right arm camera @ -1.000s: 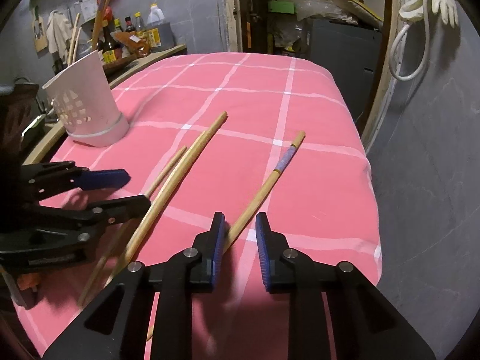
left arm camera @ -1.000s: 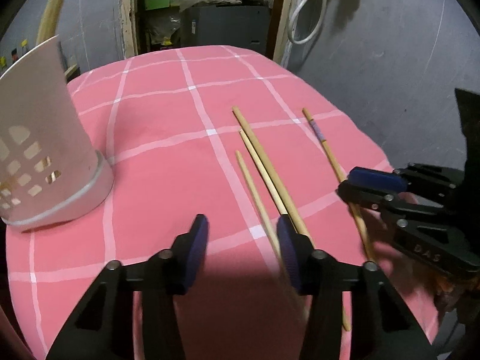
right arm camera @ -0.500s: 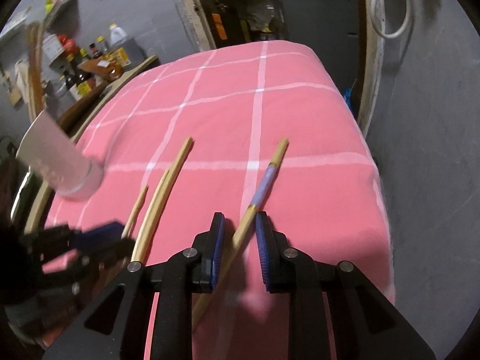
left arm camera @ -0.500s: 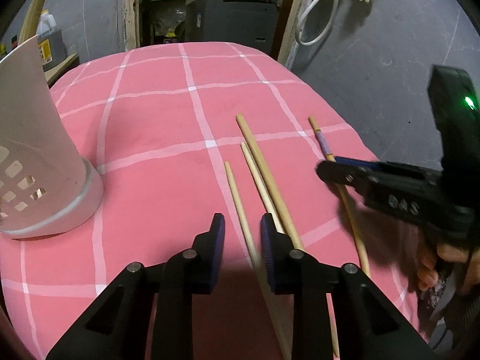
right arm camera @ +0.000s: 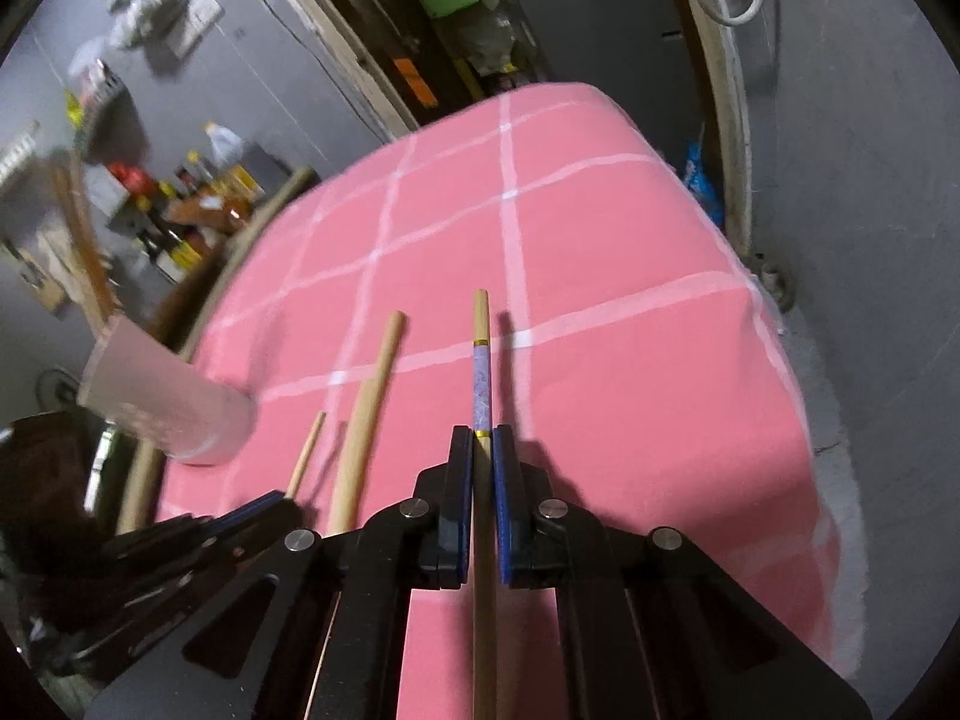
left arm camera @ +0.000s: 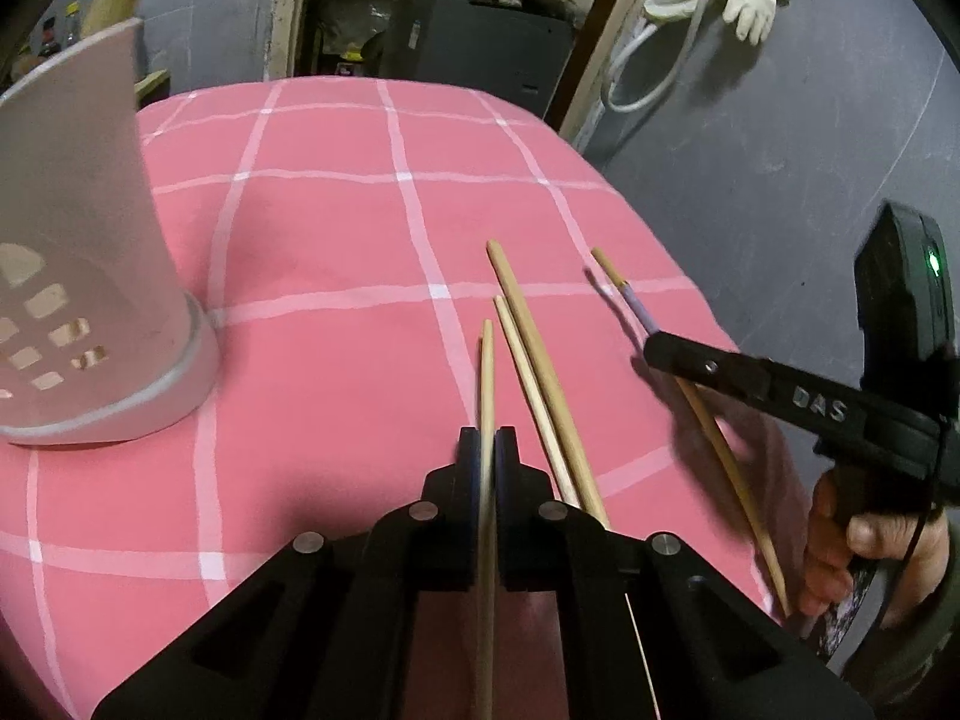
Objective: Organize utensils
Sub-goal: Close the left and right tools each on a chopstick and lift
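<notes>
Wooden chopsticks are clamped one per tool: the left gripper (left arm camera: 487, 450) pinches a plain chopstick (left arm camera: 486, 372), the right gripper (right arm camera: 483, 450) the purple-banded chopstick (right arm camera: 482, 372), both above the pink checked cloth (left arm camera: 336, 252). Lift level and carry them tip-down into the white perforated holder (left arm camera: 78, 252) without knocking the two chopsticks lying on the cloth (left arm camera: 534, 360).

Four wooden chopsticks (left arm camera: 528, 372) lie roughly parallel beside an upright white perforated holder (left arm camera: 78, 276).

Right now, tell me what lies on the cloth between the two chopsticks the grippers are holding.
In the left wrist view, two loose chopsticks lie side by side between the plain chopstick in the left gripper and the purple-banded chopstick in the right gripper.
</notes>
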The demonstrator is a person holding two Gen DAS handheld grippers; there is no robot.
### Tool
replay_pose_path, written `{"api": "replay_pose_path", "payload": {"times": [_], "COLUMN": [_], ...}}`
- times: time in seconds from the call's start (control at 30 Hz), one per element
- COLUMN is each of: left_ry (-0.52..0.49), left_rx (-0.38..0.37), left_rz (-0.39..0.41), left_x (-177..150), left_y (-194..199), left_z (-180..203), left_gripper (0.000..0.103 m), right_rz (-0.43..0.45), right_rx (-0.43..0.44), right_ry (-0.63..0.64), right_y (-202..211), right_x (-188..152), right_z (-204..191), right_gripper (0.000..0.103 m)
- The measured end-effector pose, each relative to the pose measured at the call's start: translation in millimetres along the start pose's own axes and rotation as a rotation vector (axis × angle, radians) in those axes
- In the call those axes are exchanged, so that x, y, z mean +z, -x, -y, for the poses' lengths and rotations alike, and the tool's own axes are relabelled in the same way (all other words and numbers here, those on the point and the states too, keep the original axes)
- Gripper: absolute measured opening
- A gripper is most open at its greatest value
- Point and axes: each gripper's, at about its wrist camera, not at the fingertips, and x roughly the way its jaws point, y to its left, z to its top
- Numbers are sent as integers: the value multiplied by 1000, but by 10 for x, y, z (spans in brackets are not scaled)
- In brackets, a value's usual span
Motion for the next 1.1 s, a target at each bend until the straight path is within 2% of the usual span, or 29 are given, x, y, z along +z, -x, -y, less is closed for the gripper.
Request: {"api": "replay_pose_path", "payload": {"times": [0.07, 0.2, 0.37, 0.5, 0.73, 0.87, 1.1], "left_ry": [3, 10, 59, 65, 107, 151, 239], "left_rx": [-8, 1, 15, 54, 100, 144, 201], "left_rz": [49, 186, 433, 581, 774, 876, 998], "left_x": [-17, -62, -104, -59, 171, 325, 497], "left_y": [137, 433, 927, 1284, 1849, 2097, 2378], "left_z": [-18, -33, -117, -209, -597, -1012, -1665], "left_gripper": [3, 3, 3, 3, 3, 3, 3], "right_rz": [46, 227, 434, 564, 706, 790, 958], "right_rx": [45, 159, 266, 344, 461, 513, 499], "right_ry": [-2, 45, 148, 215, 265, 280, 347], "right_y": [112, 439, 676, 756, 701, 643, 524], "right_x": [-32, -132, -211, -210, 58, 245, 435], "right_z": [-39, -278, -662, -987, -1579, -1935, -2352], "right_gripper": [5, 5, 5, 5, 5, 5, 5]}}
